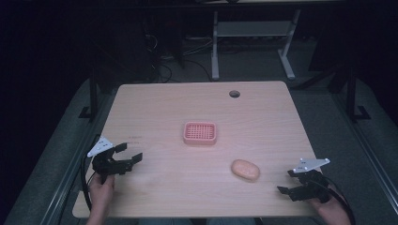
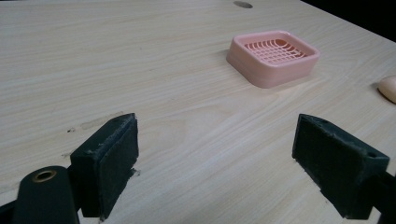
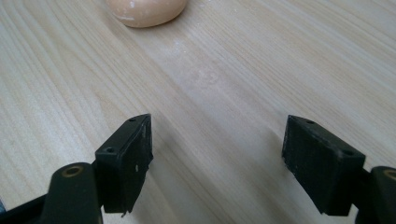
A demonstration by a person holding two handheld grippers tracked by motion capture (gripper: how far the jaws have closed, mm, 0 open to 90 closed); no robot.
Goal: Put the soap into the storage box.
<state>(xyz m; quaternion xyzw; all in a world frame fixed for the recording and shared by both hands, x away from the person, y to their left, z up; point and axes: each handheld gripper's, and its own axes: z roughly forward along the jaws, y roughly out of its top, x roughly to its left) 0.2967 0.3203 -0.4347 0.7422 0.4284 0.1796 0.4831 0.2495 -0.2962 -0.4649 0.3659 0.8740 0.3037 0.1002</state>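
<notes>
A pale wood-grain counter (image 1: 159,108) with rounded corners carries two things. A pink square plastic soap dish with a slotted grid top (image 1: 200,133) sits near the middle of the counter, a little toward the far edge. A peach-coloured oval bar of soap (image 1: 245,169) lies nearer the person's edge, to the right of centre, well apart from the dish. A small round dark cable hole (image 1: 234,93) is set in the counter close to the far edge.

The left gripper (image 1: 131,155) is held over the near left corner of the counter by the person's left hand (image 1: 100,187), pointing toward the middle. Its jaws stand wide apart with nothing between them; in the left gripper view the left gripper (image 2: 215,154) looks along bare wood toward the soap dish (image 2: 273,57), which lies ahead and somewhat to the right, and the end of the soap (image 2: 388,88) shows at that picture's right edge.

The right gripper (image 1: 285,182) is held at the near right corner of the counter by the person's right hand (image 1: 334,208), pointing left toward the soap, near it but not touching. Its jaws are apart and hold nothing. In the right gripper view the right gripper (image 3: 217,149) has only bare counter between its pads, and the soap (image 3: 147,10) lies ahead of it at the top of the picture, left of the line between the jaws.
</notes>
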